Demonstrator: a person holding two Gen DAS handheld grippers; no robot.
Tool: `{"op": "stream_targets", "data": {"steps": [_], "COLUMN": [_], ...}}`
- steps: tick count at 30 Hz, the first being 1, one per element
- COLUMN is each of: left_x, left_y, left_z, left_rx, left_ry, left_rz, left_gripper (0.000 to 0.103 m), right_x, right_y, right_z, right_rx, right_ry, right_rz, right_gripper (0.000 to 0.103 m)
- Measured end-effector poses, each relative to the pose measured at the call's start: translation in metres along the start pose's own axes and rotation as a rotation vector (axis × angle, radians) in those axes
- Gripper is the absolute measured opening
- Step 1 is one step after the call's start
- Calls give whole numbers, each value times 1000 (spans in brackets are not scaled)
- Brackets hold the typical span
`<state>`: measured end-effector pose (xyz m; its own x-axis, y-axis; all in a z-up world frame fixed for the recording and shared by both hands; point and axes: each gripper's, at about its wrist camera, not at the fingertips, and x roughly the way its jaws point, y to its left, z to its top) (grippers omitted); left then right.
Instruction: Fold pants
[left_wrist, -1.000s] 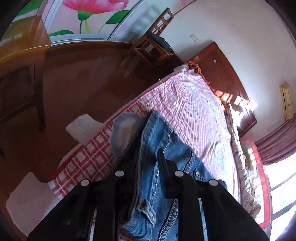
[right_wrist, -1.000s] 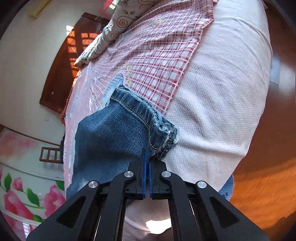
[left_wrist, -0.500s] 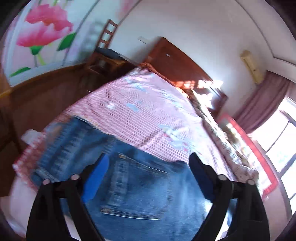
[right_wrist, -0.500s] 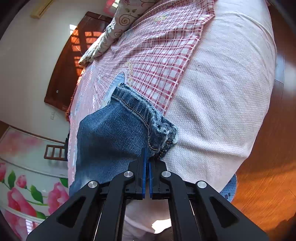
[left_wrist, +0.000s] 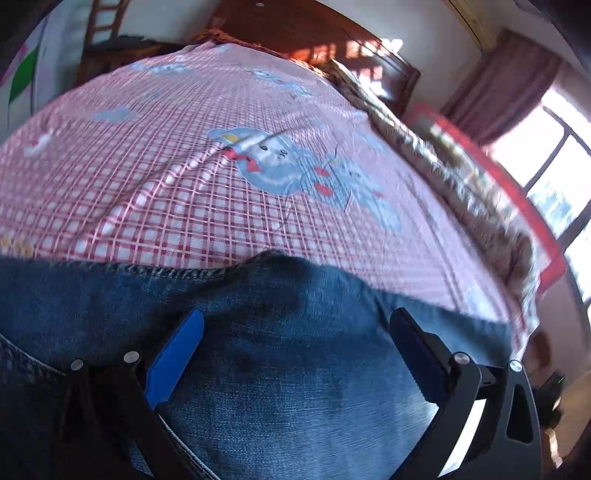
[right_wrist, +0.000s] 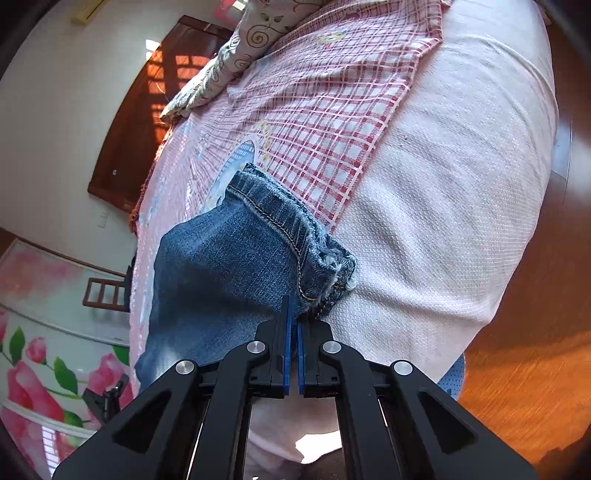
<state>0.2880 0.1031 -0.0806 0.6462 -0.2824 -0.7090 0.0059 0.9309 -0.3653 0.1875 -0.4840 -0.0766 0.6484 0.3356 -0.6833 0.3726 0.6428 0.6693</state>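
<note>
Left wrist view: my left gripper (left_wrist: 295, 354) hangs over the blue denim pants (left_wrist: 295, 376), which fill the lower half of the frame from 9 o'clock across to 3 o'clock. Its jaws have just been opening and now stand wide apart, the blue pad at 8 o'clock, the black one at 4 o'clock. Denim lies beneath and between them, but neither pad presses on it, so I read nothing held.

Pants lie flat on the pink-and-red checked bedsheet (left_wrist: 221, 192), near the bed's edge. Their far stitched edge runs roughly 9 to 3, just beyond the fingertips at 12 o'clock. Long axis, as I judge it, runs across the left jaws, not along them.

Right wrist view: my right gripper (right_wrist: 293, 321) has its jaws together, clamped on the frayed leg hem (right_wrist: 317, 258) of the same pants. From the pinch, the leg runs off toward 10 o'clock. Bare pale pink mattress cover (right_wrist: 461, 203) spreads from 1 to 4 o'clock.

The right hand already has its end. The left is the free one, sitting mid-garment, so I judge the next grab falls to it, somewhere along that far edge.

No brand, label or legible writing anywhere; the sheet shows only a cartoon bear print (left_wrist: 273, 162).
</note>
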Motion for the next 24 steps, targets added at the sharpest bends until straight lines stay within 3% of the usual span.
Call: {"op": "stream_targets", "data": {"steps": [2,3,6,7,8,10,12,13,14,18,20,21,24], "left_x": [-4,-10,-32,-36,-32,-10,15,25,27,21,20,20,21], "left_y": [-19,-22,-22,-26,-36,-58,-68,-69,-69,-67,-65,-66,-67], "left_z": [-2,-2,7,9,14,15,6,-1,-5,-12,-12,-11,-11], "left_rx": [83,65,-76,-86,-76,-34,11,18,29,51,46,50,58], "left_ry": [8,2,-105,-121,-113,-33,51,75,57,-2,-3,-3,-4], "left_rz": [84,83,-92,-141,-181,-256,-194,-166,-163,-198,-203,-199,-189], "left_gripper": [101,101,101,101,101,101,101,101,101,101,101,101,101], "right_x": [0,0,-1,-1,-1,-2,-4,-6,-8,-28,-45,-43,-1], "right_y": [-6,-14,-26,-28,-29,-26,-13,-3,11,99,126,123,58], "right_z": [2,4,6,7,7,8,9,10,12,-6,-28,-26,-2], "right_rx": [42,83,150,169,191,214,156,89,-9,-578,-810,-811,-591], "right_ry": [13,25,19,15,10,-7,-22,-35,-43,-174,-295,-296,-92], "right_rz": [43,86,152,182,214,231,160,82,-6,-218,-230,-241,-309], "right_gripper": [2,2,7,18,30,36,29,5,1,1,1,1,1]}}
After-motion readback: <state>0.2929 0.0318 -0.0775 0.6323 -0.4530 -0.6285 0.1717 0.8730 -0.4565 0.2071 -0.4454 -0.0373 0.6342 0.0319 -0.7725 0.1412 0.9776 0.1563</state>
